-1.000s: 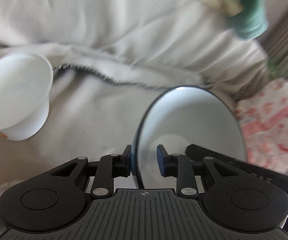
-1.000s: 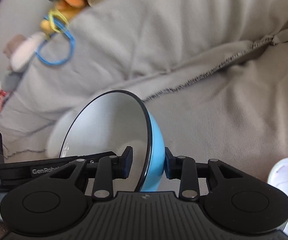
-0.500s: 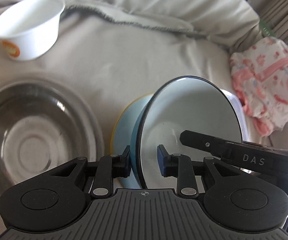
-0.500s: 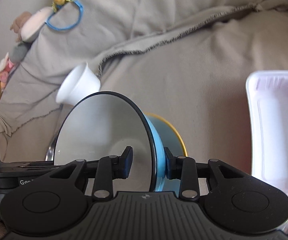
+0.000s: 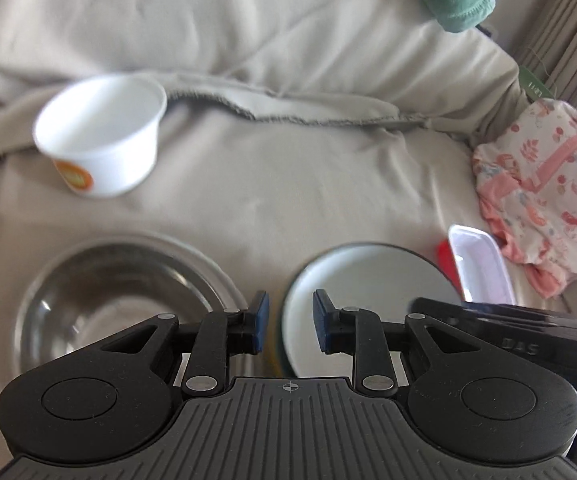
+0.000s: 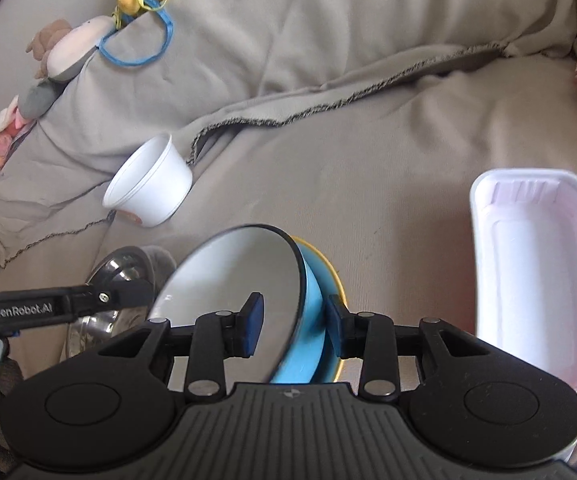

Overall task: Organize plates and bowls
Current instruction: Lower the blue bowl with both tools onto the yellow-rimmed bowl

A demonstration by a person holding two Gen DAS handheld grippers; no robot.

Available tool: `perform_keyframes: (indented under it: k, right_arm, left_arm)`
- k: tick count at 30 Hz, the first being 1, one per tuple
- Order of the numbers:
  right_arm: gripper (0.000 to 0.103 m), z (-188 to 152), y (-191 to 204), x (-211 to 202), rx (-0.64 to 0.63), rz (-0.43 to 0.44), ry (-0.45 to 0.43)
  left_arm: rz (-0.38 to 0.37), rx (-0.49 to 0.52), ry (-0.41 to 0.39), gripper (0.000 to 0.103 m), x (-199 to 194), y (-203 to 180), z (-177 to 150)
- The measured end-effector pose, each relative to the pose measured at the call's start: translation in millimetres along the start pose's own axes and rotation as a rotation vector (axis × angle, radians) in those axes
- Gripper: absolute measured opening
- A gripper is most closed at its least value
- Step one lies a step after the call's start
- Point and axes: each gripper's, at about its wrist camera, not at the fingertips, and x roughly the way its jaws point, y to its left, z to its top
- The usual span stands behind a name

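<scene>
**Blue Bowl Over Yellow Dish: Grip Status**

While the blue enamel bowl (image 6: 248, 300) sits tilted over the yellow dish (image 6: 330, 276) on the beige sofa cover (image 6: 368, 184), the two grippers stand differently. Working left to right in the left wrist view: the white cup (image 5: 100, 140) rests on the cover at the far left; the steel bowl (image 5: 116, 296) lies nearer, just beside the blue enamel bowl; the left gripper (image 5: 290, 326) has its jaws closing, the pads clear of the bowl rim, which shows in the gap between them; further right stand a white foam tray (image 5: 480, 264) and a floral cloth (image 5: 544, 196). In the right wrist view the white cup lies tipped on its side at upper left; the right gripper (image 6: 294, 326) straddles the bowl's rim, one finger inside and one against the blue outer wall (jaws opening, and whether the pads press on the wall I cannot tell); the foam tray lies at the right.
</scene>
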Motion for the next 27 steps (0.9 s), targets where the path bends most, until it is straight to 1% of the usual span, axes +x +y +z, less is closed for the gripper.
perform_keyframes:
  k: [2, 4, 5, 8, 11, 12, 13, 16, 17, 20, 22, 27]
  right_arm:
    - [0.036, -1.6, 1.1, -6.8, -0.020, -0.032, -0.053]
    - [0.038, -3.9, 0.5, -11.1, -0.029, -0.081, -0.090]
    - [0.041, -4.2, -1.4, -12.0, -0.027, -0.090, -0.097]
    - [0.045, -6.9, -10.1, -5.0, 0.010, -0.064, -0.049]
    - [0.047, -13.0, -19.4, 13.0, 0.063, -0.024, 0.045]
    - [0.047, -15.6, -22.3, 20.0, 0.082, -0.006, 0.079]
    - [0.047, -18.1, -25.0, 26.7, 0.102, 0.017, 0.111]
    - [0.046, -25.7, -28.8, 44.5, 0.151, 0.117, 0.194]
    - [0.047, -27.8, -27.1, 48.5, 0.154, 0.139, 0.208]
    - [0.048, -27.9, -18.4, 49.0, 0.113, 0.107, 0.187]
    - [0.048, -25.8, -16.1, 49.3, 0.107, 0.099, 0.174]
    - [0.048, -13.8, -19.6, 54.4, 0.116, 0.064, 0.146]
  left_arm:
    - [0.031, 0.022, 0.015, 0.027, 7.9, -1.3, 2.1]
    - [0.028, 0.018, 0.031, 0.028, 17.6, 0.6, 2.7]
    - [0.026, 0.015, 0.044, 0.028, 22.3, 1.2, 2.8]
    - [-0.004, 0.002, 0.078, 0.031, 34.6, 2.5, 0.3]
    - [-0.006, -0.003, 0.130, 0.029, 51.0, 3.0, -1.6]
    - [-0.014, -0.007, 0.141, 0.026, 55.7, 4.1, -2.0]
    - [-0.029, -0.013, 0.149, 0.024, 58.9, 5.0, -1.8]
    - [-0.048, -0.039, 0.168, 0.024, 66.6, 7.8, -0.8]
    - [-0.048, -0.040, 0.165, 0.024, 67.6, 7.9, -0.3]
    - [-0.043, -0.036, 0.158, 0.027, 68.1, 6.5, 1.8]
    - [-0.049, -0.042, 0.152, 0.034, 69.0, 4.6, 4.3]
    - [-0.065, -0.045, 0.138, 0.034, 73.1, 0.2, 10.0]
